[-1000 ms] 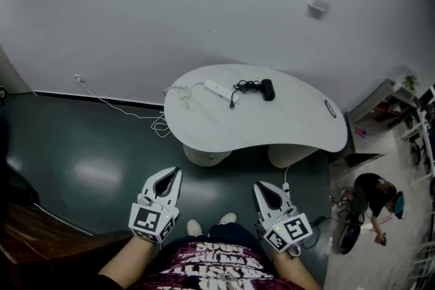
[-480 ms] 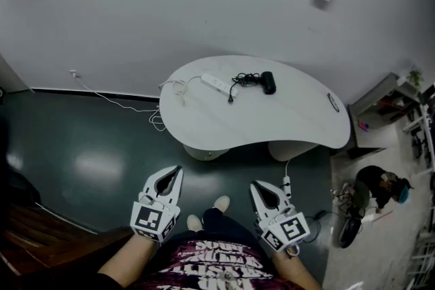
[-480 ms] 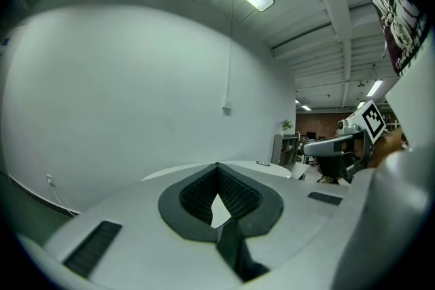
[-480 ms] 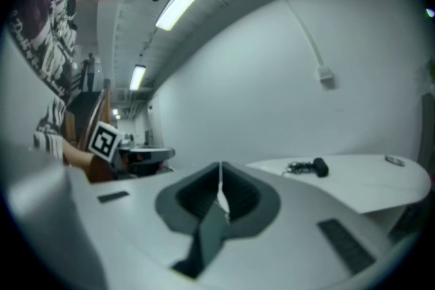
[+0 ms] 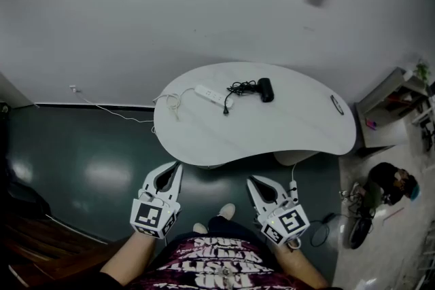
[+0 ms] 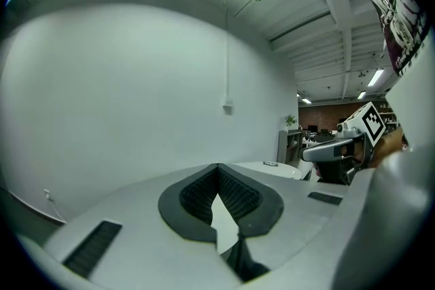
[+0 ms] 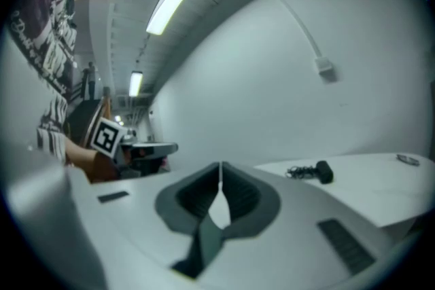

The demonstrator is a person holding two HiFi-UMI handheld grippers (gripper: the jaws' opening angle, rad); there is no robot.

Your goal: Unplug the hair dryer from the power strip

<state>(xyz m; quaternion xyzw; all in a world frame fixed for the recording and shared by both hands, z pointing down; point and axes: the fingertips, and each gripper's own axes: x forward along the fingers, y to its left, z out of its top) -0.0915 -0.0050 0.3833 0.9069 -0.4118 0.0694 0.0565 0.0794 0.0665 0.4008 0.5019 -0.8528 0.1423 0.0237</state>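
Note:
On the white kidney-shaped table (image 5: 285, 132) lies a black hair dryer (image 5: 265, 89) with its coiled black cord (image 5: 241, 87), whose plug (image 5: 226, 109) ends just beside a white power strip (image 5: 209, 94). Whether the plug sits in the strip I cannot tell. The dryer also shows in the right gripper view (image 7: 321, 172). My left gripper (image 5: 175, 167) and right gripper (image 5: 251, 181) hang short of the table's near edge, both shut with nothing between the jaws.
A white cable (image 5: 115, 112) runs from the strip over the table's left end to a wall socket (image 5: 72, 88). A small dark oval object (image 5: 337, 104) lies at the table's right end. A person crouches by gear on the floor (image 5: 387, 183) at right.
Both grippers have come closer to the table, whose near edge now lies just ahead of their tips. The view has shifted forward with them. The jaws stay shut.

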